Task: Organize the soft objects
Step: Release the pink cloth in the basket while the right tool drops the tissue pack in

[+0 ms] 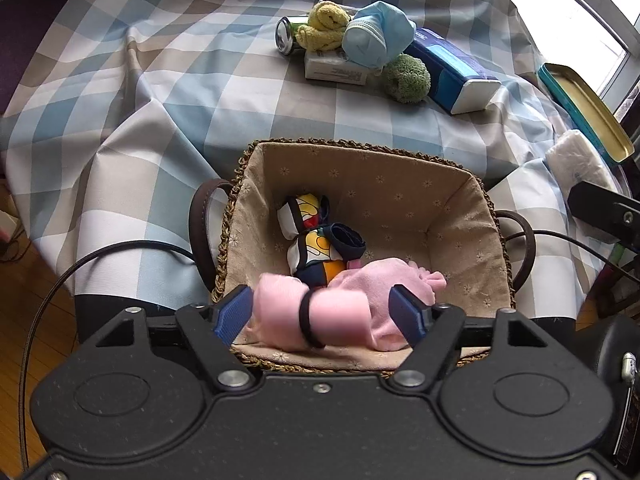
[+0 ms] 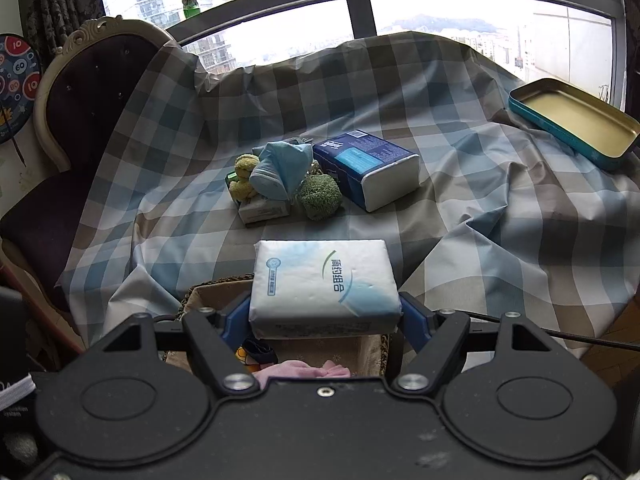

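Observation:
A woven basket point(image 1: 472, 204) with a beige liner sits at the table's near edge. It holds two colourful rolled cloths point(image 1: 316, 248) and a pink cloth roll point(image 1: 344, 312) bound with a black band. My left gripper point(image 1: 326, 310) is open, its blue fingers on either side of the pink roll, just above it. My right gripper point(image 2: 324, 316) is shut on a white tissue pack point(image 2: 324, 284) and holds it above the basket point(image 2: 212, 292). Further back lie a light blue cloth point(image 1: 376, 36), a yellow cloth point(image 1: 324, 26) and a green pom-pom point(image 1: 406, 78).
A can point(image 1: 286, 36), a small white box point(image 1: 336, 68) and a blue tissue pack point(image 1: 456, 76) lie with the pile. A teal tin tray point(image 2: 576, 124) sits at the right edge. A chair point(image 2: 80, 92) stands at the table's far left. Checked tablecloth covers the table.

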Motion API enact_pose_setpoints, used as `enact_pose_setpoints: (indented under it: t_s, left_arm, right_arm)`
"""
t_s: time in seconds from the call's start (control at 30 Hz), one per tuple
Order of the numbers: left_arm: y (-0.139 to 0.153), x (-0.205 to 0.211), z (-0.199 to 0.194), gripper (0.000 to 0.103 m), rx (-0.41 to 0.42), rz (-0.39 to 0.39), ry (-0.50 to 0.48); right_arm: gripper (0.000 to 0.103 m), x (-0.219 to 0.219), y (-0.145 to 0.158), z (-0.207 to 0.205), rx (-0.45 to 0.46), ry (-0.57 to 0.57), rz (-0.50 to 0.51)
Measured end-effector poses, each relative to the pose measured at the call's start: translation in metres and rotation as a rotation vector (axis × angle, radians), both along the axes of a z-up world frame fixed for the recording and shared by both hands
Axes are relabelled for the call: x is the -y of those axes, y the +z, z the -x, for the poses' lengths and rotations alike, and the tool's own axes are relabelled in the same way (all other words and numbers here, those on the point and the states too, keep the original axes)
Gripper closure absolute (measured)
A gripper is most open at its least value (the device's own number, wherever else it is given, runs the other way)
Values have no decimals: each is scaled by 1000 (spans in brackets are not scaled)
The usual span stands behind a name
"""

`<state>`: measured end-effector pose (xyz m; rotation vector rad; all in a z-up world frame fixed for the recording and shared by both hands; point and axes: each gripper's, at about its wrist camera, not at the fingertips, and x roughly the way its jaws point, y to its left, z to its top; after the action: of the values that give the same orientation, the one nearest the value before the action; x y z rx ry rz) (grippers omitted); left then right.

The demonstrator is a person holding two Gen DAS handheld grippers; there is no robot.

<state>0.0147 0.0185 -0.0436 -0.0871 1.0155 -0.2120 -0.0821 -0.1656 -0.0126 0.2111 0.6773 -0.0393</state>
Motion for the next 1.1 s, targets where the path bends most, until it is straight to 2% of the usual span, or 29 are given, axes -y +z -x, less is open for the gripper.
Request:
enact_pose_setpoints:
  t_s: [0.47, 1.1]
  left_arm:
    - [0, 4, -1, 29, 0, -28, 6]
    - [0, 4, 1, 29, 1, -30, 5]
  right_arm:
    - [28, 3, -3, -4, -20, 4, -15]
    - [28, 4, -4, -3, -18, 13, -23]
